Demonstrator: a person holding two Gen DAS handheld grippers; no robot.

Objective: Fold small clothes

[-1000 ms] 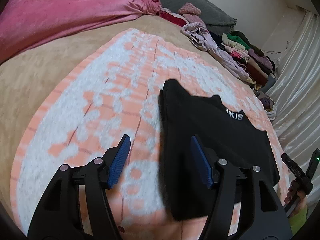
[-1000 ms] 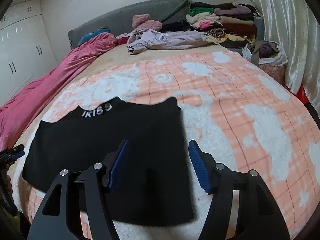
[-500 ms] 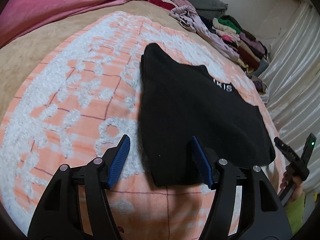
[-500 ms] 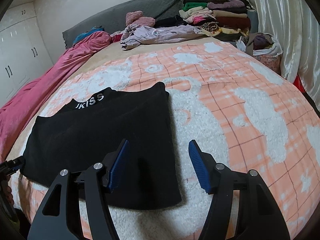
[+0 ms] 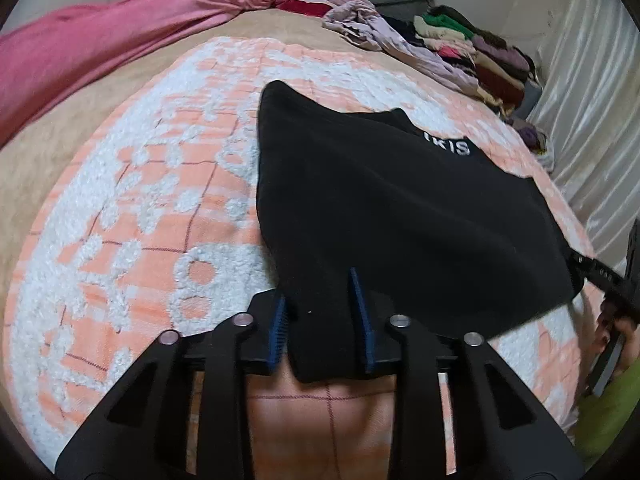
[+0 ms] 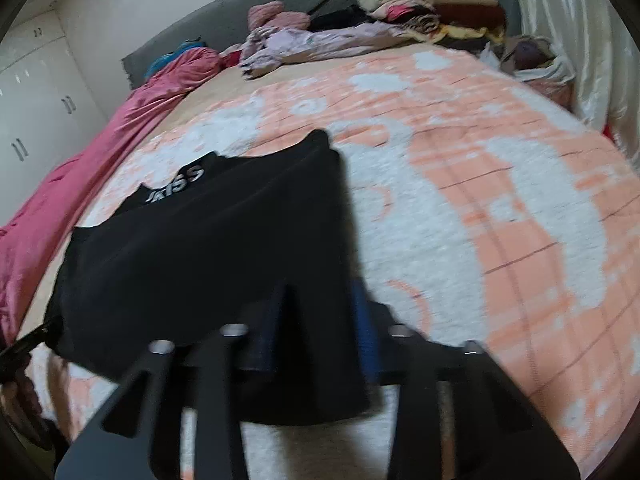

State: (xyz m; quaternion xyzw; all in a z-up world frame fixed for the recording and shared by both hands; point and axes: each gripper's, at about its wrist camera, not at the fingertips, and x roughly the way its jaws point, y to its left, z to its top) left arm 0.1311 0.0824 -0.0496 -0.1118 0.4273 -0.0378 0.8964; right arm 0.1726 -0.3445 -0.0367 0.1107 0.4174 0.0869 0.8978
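A black top (image 5: 400, 208) with white lettering at its collar lies flat on a peach and white blanket (image 5: 140, 220). In the left wrist view my left gripper (image 5: 320, 320) has the top's near left hem corner between its blue pads; the jaws are closing and the pads press the cloth. In the blurred right wrist view my right gripper (image 6: 320, 332) is closing on the near right hem corner of the black top (image 6: 208, 248), with cloth filling the gap. The hem between the two corners hangs a little above the blanket. The collar end rests on the blanket.
A pink quilt (image 5: 100, 40) is bunched along the left side of the bed. A lilac garment and a stack of folded clothes (image 6: 432, 8) sit at the far end. Pale curtains (image 5: 592, 120) hang on the right, white wardrobe doors (image 6: 32, 100) on the left.
Both grippers went from wide open over the hem to closed on its two near corners. The near edge of the top has come up slightly off the blanket.
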